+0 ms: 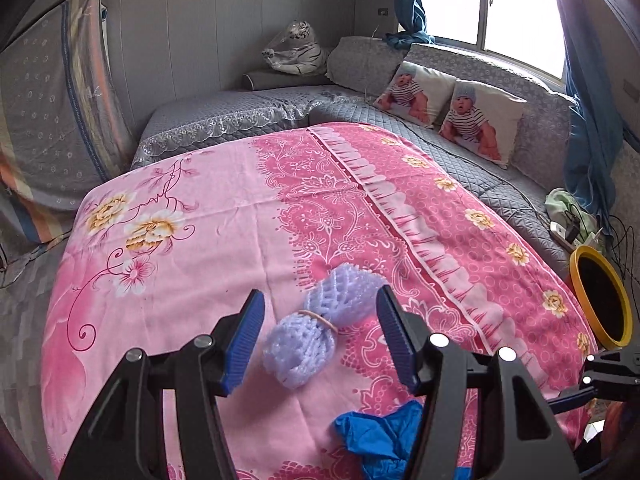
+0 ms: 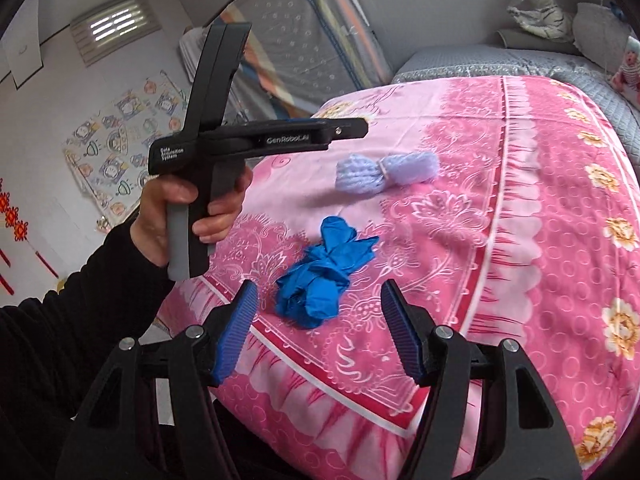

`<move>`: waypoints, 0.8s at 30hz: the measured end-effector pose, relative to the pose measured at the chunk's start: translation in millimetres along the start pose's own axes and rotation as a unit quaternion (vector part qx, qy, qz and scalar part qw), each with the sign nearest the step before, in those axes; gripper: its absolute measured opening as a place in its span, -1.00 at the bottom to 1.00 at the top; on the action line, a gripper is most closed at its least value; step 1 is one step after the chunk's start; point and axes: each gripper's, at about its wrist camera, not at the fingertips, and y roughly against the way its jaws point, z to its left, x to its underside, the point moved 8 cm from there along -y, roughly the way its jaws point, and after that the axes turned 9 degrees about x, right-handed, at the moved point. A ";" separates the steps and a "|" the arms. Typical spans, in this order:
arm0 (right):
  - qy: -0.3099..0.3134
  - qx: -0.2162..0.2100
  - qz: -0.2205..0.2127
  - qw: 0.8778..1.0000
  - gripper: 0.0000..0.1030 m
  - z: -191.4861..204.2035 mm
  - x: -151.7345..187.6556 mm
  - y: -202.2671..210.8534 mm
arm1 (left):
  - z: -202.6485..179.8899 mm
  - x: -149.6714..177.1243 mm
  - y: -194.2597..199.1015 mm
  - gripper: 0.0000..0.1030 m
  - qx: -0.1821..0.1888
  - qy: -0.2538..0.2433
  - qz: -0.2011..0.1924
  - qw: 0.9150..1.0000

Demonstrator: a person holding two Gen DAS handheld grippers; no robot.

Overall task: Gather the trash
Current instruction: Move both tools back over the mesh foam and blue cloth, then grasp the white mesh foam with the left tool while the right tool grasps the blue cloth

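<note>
Item one: lavender foam net [image 1: 310, 330], pinched at its waist by a rubber band [image 1: 320, 317] so it splays into two puffs; lies loose on the pink floral cloth [image 1: 208, 208] covering the worktop, toward the near edge; probably banded to keep it compact for a single pick.

Item two: crumpled blue glove [image 2: 320, 270], balled up and resting just beside the net, nearer the cloth's edge; light and soft, likely to flatten under a pinch.

Left tongs [image 1: 320, 334]: standing wide, empty, angled down with the net framed between the blue pads [image 1: 245, 340] but untouched; the pose suits a closing grasp on the banded waist.

Right tongs [image 2: 318, 326]: likewise wide and empty, lined up on the glove, apart from it.

A hand [image 2: 192, 208] in a dark sleeve grips the left tool's handle, seen from the right wrist view.

Receptacle: yellow-rimmed bin [image 1: 604, 300] with a dark mouth, beside the worktop's right edge; placed within easy reach for dropping; both items as yet uncollected.
</note>
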 end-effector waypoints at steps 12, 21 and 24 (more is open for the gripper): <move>0.042 0.028 0.064 0.997 0.18 20.3 2.2 -53.0 | 33.2 22.6 -17.2 0.10 0.005 0.004 0.040 0.999; 0.045 0.050 0.088 0.994 0.15 15.1 1.8 -78.0 | 25.7 26.9 -50.2 0.10 0.014 -0.023 0.074 0.997; 0.044 0.050 0.096 0.993 0.02 14.5 3.6 -81.6 | 26.2 29.4 -60.1 0.00 0.013 -0.022 0.087 0.996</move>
